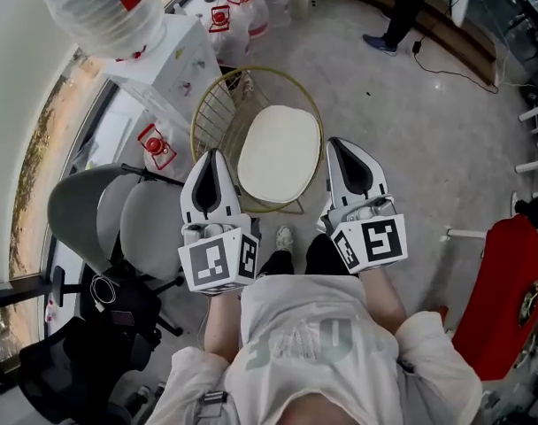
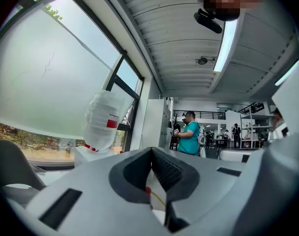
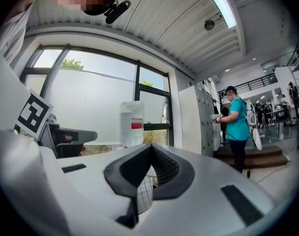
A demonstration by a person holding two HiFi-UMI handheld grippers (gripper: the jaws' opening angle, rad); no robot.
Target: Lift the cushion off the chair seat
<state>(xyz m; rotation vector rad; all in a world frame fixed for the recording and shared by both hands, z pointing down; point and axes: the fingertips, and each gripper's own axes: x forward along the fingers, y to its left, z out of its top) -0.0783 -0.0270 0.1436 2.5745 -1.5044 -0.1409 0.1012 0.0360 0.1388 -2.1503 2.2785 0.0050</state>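
A grey tiled floor runs beside tall windows, with grey chairs [image 1: 119,215] at the left. The left hand-held gripper [image 1: 214,158] is shut and holds nothing. Between the two grippers, ahead and lower down, the white cushion [image 1: 278,153] lies flat in the seat of the gold wire chair [image 1: 201,118], its long axis running away from the person. The right hand-held gripper [image 1: 338,149] is also closed and empty. Both point level and flank the cushion about equally, so neither looks clearly nearer. Both would need to drop and open.
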